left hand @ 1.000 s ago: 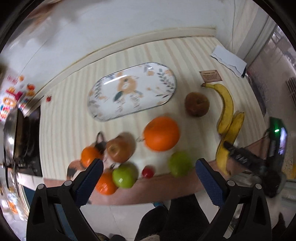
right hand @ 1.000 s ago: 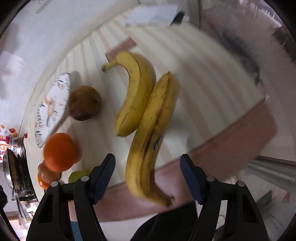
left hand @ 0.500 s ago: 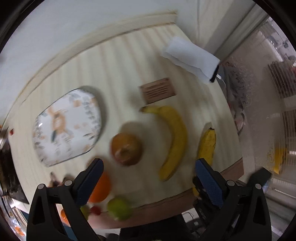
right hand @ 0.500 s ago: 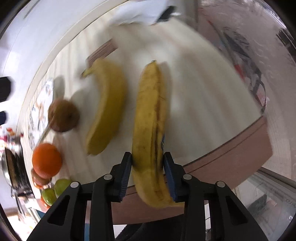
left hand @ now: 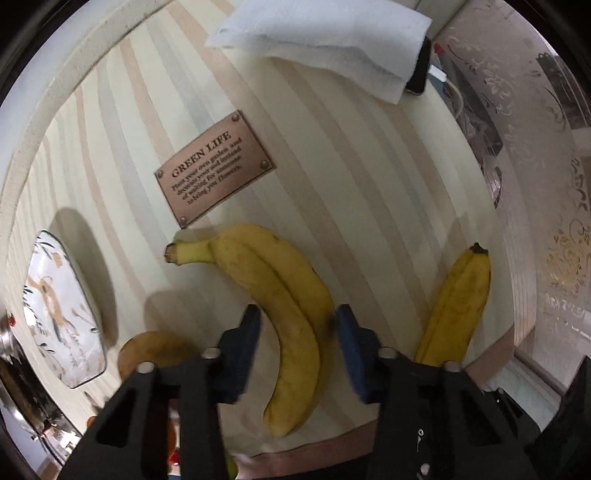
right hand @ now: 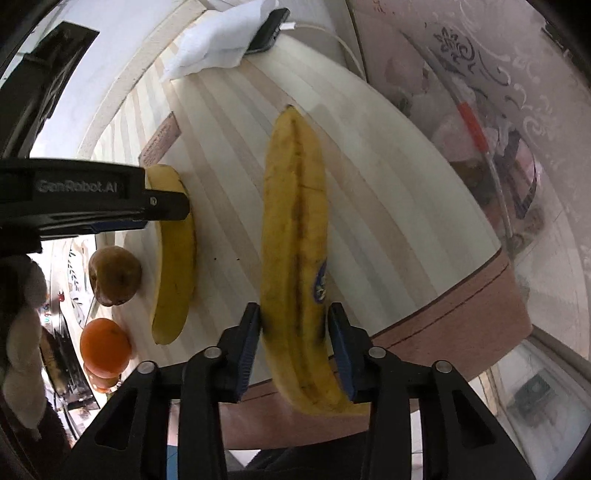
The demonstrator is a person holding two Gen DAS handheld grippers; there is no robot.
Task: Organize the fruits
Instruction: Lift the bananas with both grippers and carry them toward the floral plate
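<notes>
My right gripper [right hand: 293, 315] is shut on a yellow banana with a blue sticker [right hand: 295, 236], which also shows in the left wrist view [left hand: 458, 306]. My left gripper [left hand: 297, 319] has its blue pads on both sides of a second curved banana [left hand: 280, 299] lying on the striped table; a thin gap shows on the left side. That banana also shows in the right wrist view [right hand: 173, 254], with the left gripper body over its top. A brown round fruit [right hand: 114, 277] and an orange [right hand: 105, 343] lie to the left. The patterned oval plate [left hand: 59, 317] is at far left.
A brown "GREEN LIFE" plaque [left hand: 214, 168] lies behind the bananas. A white folded cloth [left hand: 325, 48] and a phone [right hand: 267, 31] sit at the far corner. The table's front edge [right hand: 443, 314] runs just under the right gripper. A patterned glass panel stands at right.
The left gripper has swung right from the fruit pile, come down over the curved banana and closed in around it. The right gripper closed on the stickered banana.
</notes>
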